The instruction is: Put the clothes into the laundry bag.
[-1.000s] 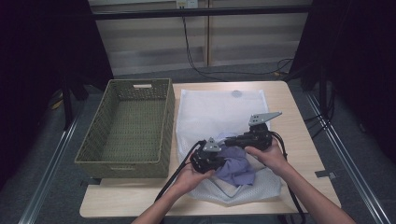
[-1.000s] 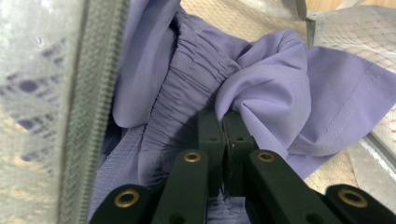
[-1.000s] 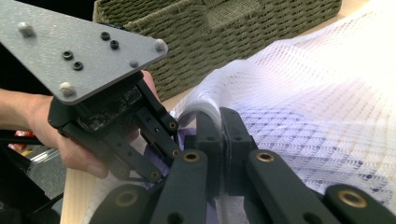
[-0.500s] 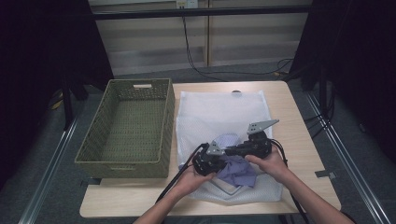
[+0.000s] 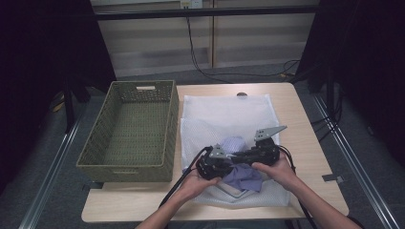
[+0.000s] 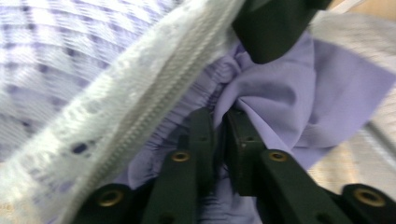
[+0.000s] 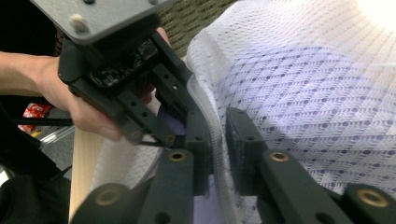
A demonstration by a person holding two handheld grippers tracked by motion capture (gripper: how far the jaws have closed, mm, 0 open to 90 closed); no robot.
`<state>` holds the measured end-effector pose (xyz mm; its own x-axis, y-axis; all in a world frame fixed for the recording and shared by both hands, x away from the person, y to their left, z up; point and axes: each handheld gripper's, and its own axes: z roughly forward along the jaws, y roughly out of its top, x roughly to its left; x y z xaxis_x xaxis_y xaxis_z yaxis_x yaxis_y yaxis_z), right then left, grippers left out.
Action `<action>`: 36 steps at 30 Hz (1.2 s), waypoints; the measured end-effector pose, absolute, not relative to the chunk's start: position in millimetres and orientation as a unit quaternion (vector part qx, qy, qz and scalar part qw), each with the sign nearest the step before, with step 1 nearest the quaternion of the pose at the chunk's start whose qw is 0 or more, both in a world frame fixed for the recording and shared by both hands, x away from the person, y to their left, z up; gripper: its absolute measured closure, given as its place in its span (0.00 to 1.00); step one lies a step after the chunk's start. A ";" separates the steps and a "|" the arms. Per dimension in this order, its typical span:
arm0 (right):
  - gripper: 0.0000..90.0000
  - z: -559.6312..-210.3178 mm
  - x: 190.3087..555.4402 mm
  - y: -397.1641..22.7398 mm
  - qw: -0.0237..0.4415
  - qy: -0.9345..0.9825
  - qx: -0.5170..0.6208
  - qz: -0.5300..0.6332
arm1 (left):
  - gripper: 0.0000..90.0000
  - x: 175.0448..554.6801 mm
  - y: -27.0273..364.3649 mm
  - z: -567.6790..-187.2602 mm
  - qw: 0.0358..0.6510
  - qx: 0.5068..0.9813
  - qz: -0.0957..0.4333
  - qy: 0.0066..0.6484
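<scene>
Both claws, just loosening, straddle purple cloth (image 6: 299, 93) and mesh bag (image 7: 327, 70).

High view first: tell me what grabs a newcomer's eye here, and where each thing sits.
Two hands meet at the near middle of the table, working a lilac cloth into a white mesh bag that lies flat there. The left claw has lilac fabric between its jaws, which have just been opening, and the right claw straddles the bag's zipper edge, also just opening. A green woven basket stands at the table's left side.
</scene>
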<state>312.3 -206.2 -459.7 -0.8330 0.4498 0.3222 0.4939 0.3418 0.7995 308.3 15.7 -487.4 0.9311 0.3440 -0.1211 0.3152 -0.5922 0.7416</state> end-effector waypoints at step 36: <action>0.87 -469.1 271.0 -185.5 0.058 -0.865 -0.207 -0.453 | 0.71 226.8 30.0 -486.3 0.426 0.899 -0.046 0.094</action>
<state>271.0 -185.5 -469.1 -0.9076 0.3062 0.2872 0.4104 0.5041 0.7599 226.8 30.0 -486.3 0.9780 0.1295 -0.1635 0.2085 -0.6190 0.7572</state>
